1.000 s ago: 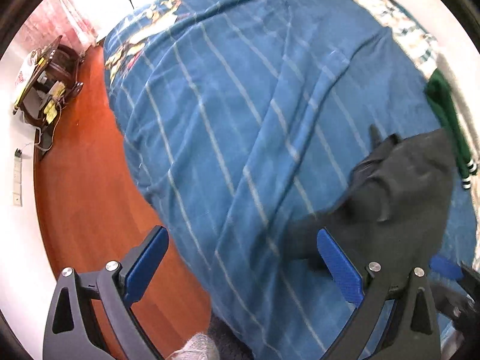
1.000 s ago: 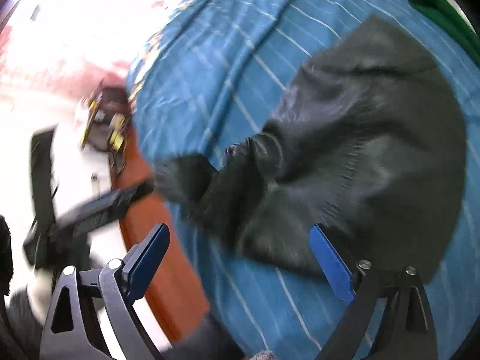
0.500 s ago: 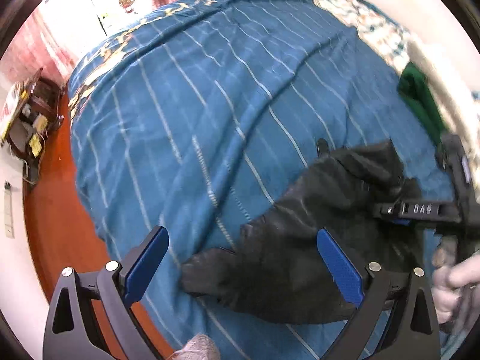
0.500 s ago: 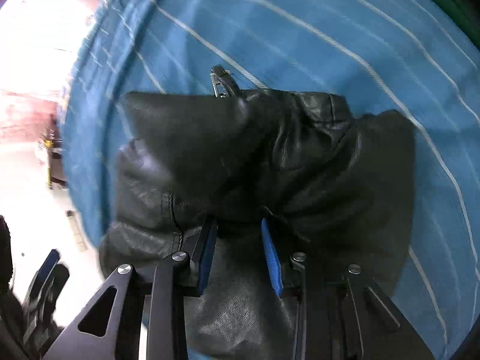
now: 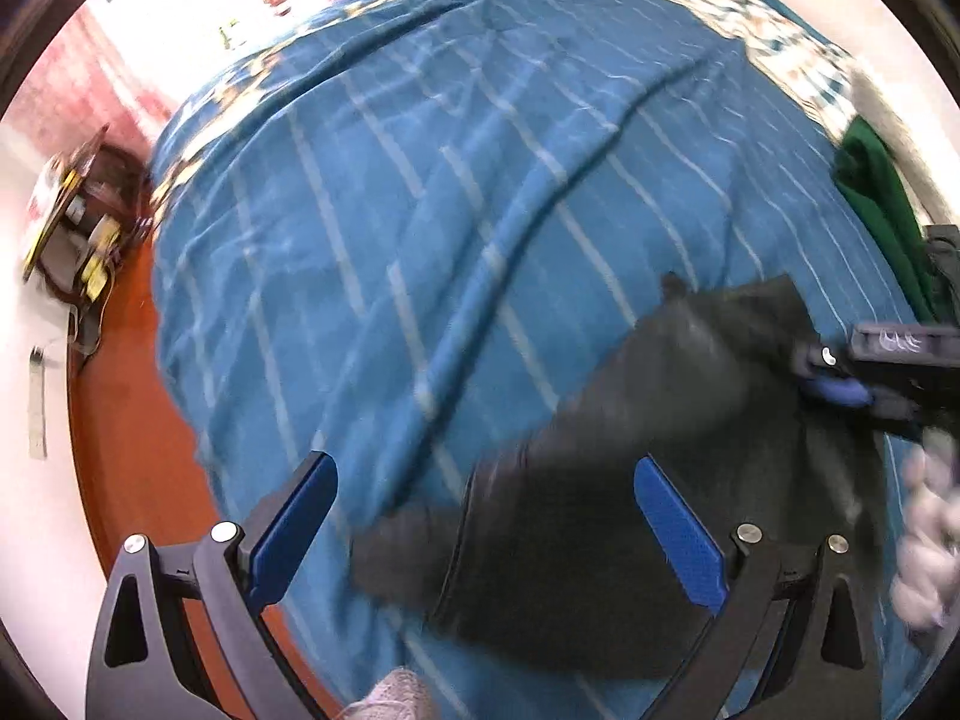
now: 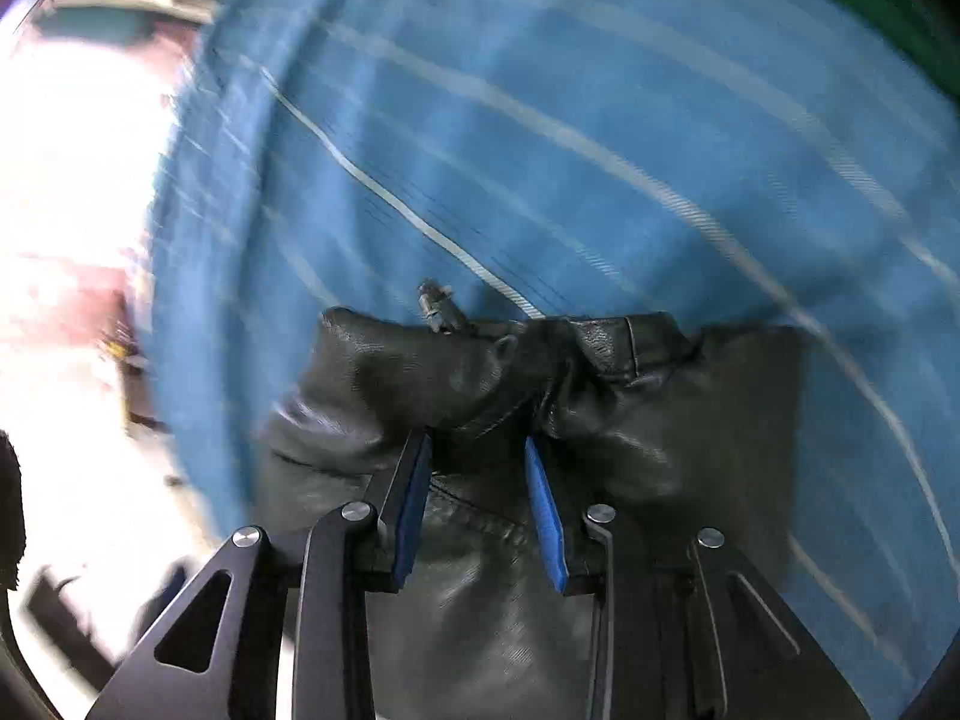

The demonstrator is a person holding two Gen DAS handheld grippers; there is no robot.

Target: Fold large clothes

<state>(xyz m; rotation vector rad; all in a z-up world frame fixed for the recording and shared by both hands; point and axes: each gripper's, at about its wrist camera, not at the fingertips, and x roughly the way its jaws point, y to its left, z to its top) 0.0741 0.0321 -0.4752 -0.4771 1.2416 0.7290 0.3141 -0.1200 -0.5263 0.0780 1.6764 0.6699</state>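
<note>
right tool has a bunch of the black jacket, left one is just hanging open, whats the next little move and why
Probably bring the left tool down onto the near end of the black leather jacket and close it there. The right tool is already shut on a bunched fold by the collar, while the left stands wide open above the garment on the blue striped bedspread. A second grip would let both lift and spread it.

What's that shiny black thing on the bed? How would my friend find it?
Look at the big blue bedspread with thin white stripes. Near its front edge lies a crumpled black leather jacket, and the right gripper has a fold of it pinched in its jaws. It is the only black, shiny garment there; the other clothing, at the far side, is green.
</note>
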